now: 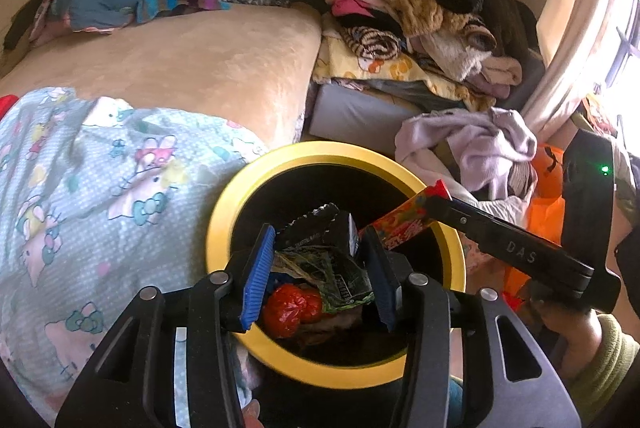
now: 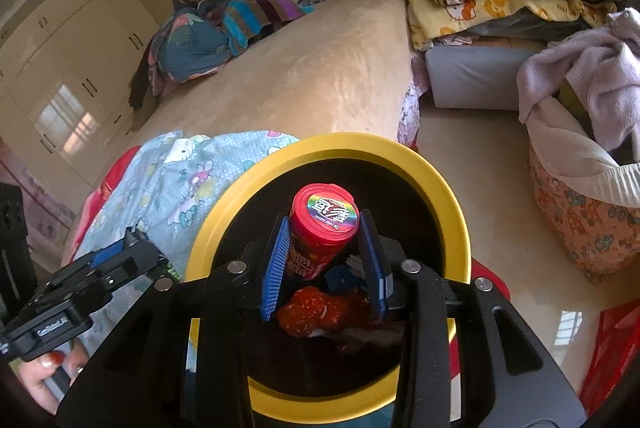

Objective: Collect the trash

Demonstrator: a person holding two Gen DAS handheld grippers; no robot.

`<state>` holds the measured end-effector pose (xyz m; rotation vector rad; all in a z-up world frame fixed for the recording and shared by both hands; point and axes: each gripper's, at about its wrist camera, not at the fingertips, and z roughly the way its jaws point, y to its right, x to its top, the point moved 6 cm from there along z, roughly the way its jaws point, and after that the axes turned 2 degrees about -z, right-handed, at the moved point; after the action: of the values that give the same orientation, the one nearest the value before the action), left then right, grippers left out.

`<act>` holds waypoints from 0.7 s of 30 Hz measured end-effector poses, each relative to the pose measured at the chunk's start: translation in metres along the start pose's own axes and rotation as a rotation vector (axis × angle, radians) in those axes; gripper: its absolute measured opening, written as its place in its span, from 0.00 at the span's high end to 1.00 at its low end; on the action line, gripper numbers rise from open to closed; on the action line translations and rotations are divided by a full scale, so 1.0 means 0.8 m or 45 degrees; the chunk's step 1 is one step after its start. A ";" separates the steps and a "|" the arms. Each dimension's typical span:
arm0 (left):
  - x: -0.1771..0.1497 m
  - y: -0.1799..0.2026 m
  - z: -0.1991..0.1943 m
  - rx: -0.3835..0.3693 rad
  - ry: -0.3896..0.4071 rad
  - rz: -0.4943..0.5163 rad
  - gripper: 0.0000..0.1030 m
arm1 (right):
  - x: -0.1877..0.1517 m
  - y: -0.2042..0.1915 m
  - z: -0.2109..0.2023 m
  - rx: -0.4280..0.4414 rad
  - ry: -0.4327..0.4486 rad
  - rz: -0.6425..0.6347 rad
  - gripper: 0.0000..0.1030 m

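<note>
Left gripper [image 1: 316,264] pinches a crumpled dark wrapper [image 1: 320,252] over the yellow-rimmed bin [image 1: 224,212] (beside the bed); right gripper [image 2: 324,260] clamps a red candy tube [image 2: 320,228] above it.

Crumpled wrapper [image 1: 320,252] between left gripper [image 1: 316,264] jaws over yellow-rimmed bin [image 1: 224,224]

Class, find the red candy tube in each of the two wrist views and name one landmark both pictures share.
Left wrist view: the red candy tube shows right of centre, slanting over the bin opening, held by the right gripper reaching in from the right.
Right wrist view: it stands at centre, lid toward the camera, clamped between the blue fingers.
Shared landmark: the yellow-rimmed bin beside the cartoon-cat bedsheet.
</note>
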<state>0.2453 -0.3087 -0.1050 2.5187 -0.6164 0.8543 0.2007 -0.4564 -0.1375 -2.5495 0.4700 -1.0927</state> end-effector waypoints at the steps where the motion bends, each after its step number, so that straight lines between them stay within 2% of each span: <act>1: 0.001 0.001 0.003 0.002 -0.003 0.006 0.55 | -0.001 0.001 0.000 -0.004 -0.004 -0.002 0.72; 3: 0.001 0.004 0.010 -0.001 -0.020 0.016 0.51 | -0.003 0.004 -0.001 0.000 -0.007 0.004 0.71; 5: 0.002 0.005 0.012 0.005 -0.024 0.018 0.35 | -0.003 0.008 -0.006 -0.018 0.001 0.008 0.59; 10: -0.004 0.002 0.004 0.049 -0.009 0.022 0.13 | -0.006 0.012 -0.024 -0.060 0.031 0.007 0.45; 13: -0.011 -0.005 -0.010 0.088 0.013 0.017 0.07 | -0.009 0.006 -0.036 -0.079 0.058 -0.031 0.33; 16: -0.017 -0.017 -0.032 0.147 0.068 0.004 0.06 | -0.015 -0.009 -0.052 -0.088 0.110 -0.094 0.21; 19: -0.025 -0.032 -0.060 0.182 0.127 -0.032 0.06 | -0.027 -0.033 -0.070 -0.080 0.183 -0.168 0.12; 21: -0.031 -0.040 -0.078 0.209 0.169 -0.046 0.06 | -0.031 -0.046 -0.080 -0.079 0.228 -0.194 0.10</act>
<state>0.2158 -0.2442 -0.0830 2.5819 -0.4733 1.0884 0.1432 -0.4236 -0.0961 -2.5886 0.3627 -1.3899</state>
